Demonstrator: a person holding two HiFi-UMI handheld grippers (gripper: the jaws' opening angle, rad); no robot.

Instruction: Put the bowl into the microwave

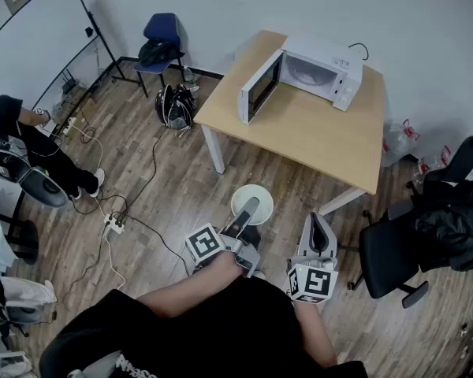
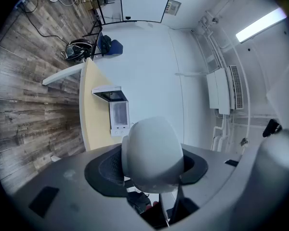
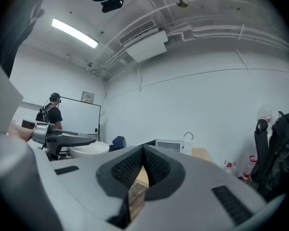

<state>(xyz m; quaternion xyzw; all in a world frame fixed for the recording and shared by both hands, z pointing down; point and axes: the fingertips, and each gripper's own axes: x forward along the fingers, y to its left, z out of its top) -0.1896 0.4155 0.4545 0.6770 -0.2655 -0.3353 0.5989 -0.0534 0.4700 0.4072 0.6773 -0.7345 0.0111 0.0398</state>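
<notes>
**A:** Head view first: which step is going on?
**B:** The carry. The left tongs (image 1: 248,209) are grasping a smooth white round bowl (image 1: 256,194) at its rim, over the wood-plank floor and well apart from the pale wooden counter (image 1: 315,132). A boxy white microwave (image 1: 314,71) is sitting on that counter with its door swung open. The right tongs (image 1: 318,227) are hanging alongside.

**A:** And the left gripper view?
**B:** The bowl (image 2: 151,153) is filling the gap between the ribbed dark pads, with its glossy rounded outside facing the camera. The microwave (image 2: 116,112) is showing beyond it.

**A:** Right gripper view?
**B:** Those tongs (image 3: 142,154) are clenched on nothing, their textured pads meeting. The bowl (image 3: 89,149) is peeking in at the left.

**A:** Next move?
**B:** I'm judging it calls for walking closer, levelling the bowl, then sliding it through the open doorway without clipping the door.
</notes>
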